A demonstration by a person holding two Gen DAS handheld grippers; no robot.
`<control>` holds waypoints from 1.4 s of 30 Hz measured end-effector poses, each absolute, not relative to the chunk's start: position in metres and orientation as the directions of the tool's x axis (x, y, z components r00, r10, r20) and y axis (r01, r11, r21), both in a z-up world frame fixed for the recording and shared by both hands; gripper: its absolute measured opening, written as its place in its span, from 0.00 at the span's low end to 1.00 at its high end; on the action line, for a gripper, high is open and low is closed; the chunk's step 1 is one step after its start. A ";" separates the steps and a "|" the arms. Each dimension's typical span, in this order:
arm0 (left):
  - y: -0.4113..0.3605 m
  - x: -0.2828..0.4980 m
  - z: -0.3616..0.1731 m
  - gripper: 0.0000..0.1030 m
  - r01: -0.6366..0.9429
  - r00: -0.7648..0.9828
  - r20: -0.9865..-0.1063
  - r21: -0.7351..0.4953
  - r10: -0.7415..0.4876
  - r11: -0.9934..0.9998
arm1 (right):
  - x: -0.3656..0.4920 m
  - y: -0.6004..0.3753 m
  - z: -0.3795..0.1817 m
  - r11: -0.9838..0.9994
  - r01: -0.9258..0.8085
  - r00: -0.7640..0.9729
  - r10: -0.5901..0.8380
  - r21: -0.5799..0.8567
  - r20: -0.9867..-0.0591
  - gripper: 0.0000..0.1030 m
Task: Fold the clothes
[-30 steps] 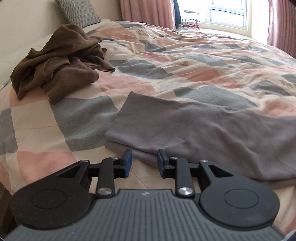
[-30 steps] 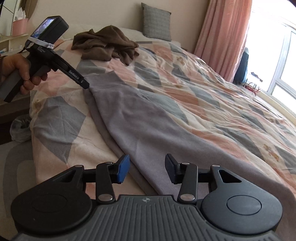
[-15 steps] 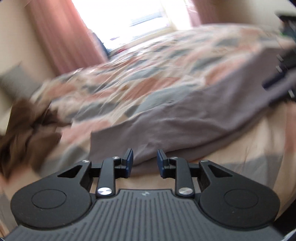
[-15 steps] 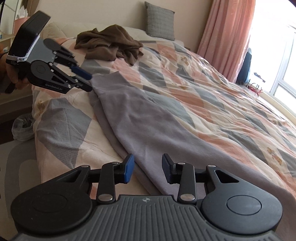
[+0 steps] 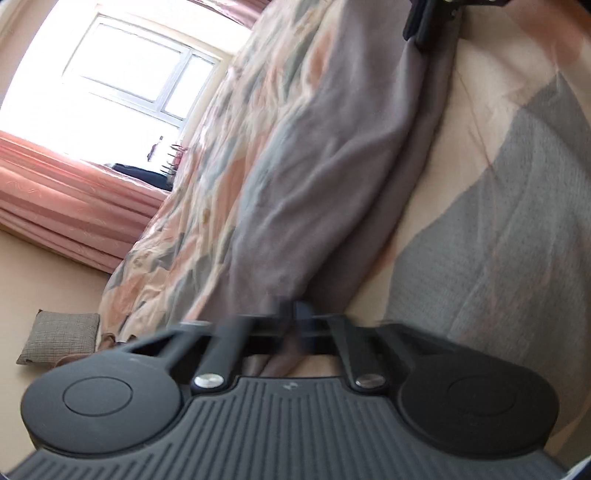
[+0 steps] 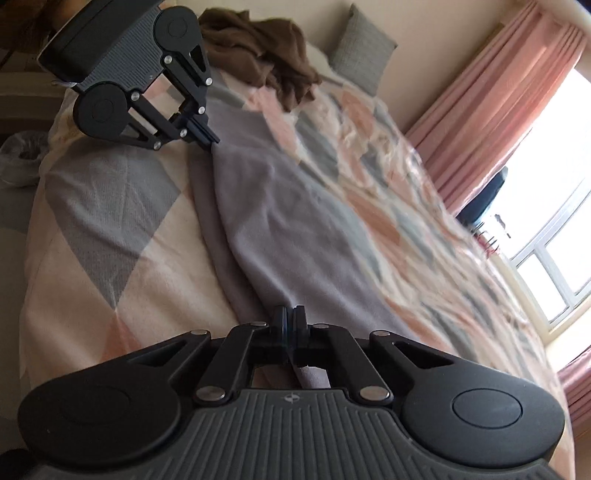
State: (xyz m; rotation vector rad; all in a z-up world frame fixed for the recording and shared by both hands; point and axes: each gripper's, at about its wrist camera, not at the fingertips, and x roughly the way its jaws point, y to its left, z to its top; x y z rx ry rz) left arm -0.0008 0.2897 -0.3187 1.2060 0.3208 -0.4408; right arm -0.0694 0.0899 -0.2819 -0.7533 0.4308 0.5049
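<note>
Room: bedroom; window (image 6: 554,266) bright, pink curtains (image 6: 491,92) beside it.
Surface: bed with a patchwork quilt (image 6: 110,221) in grey, pink and cream blocks.
Garment: grey garment (image 6: 280,221) lay along the near edge of the quilt, stretched in a long band between the two grippers.
Left gripper (image 6: 212,140): seen from the right wrist view, fingers pinched together on the far corner of the garment, cloth drawn to a point at the tips. In its own view (image 5: 295,314) the tips were blurred, close together, with grey cloth running in between.
Right gripper (image 6: 289,317): fingers clamped tight on the near end of the garment; a fold of cloth showed behind them.
Right gripper, far view (image 5: 424,22): dark tips at the garment's other end, top of frame.
Elsewhere: brown clothes (image 6: 266,59) heaped near the head of the bed, well apart from the garment; grey pillow (image 6: 364,61) against the wall.
Blur: both views tilted and smeared.
</note>
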 end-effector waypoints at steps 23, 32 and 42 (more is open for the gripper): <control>0.413 0.076 -0.266 0.11 0.184 0.742 -0.663 0.058 -0.100 0.981 | -0.089 0.081 -0.293 0.658 -0.582 0.771 0.259 -0.478 -0.582 0.25; 0.471 0.088 -0.276 0.06 -0.124 0.673 -0.669 -0.523 -0.316 0.843 | -0.089 0.074 -0.293 0.683 -0.564 0.777 0.248 -0.465 -0.579 0.19; 0.428 0.062 -0.280 0.00 -0.107 0.714 -0.698 -0.022 0.061 0.994 | -0.093 0.060 -0.293 0.749 -0.531 0.781 0.250 -0.397 -0.573 0.05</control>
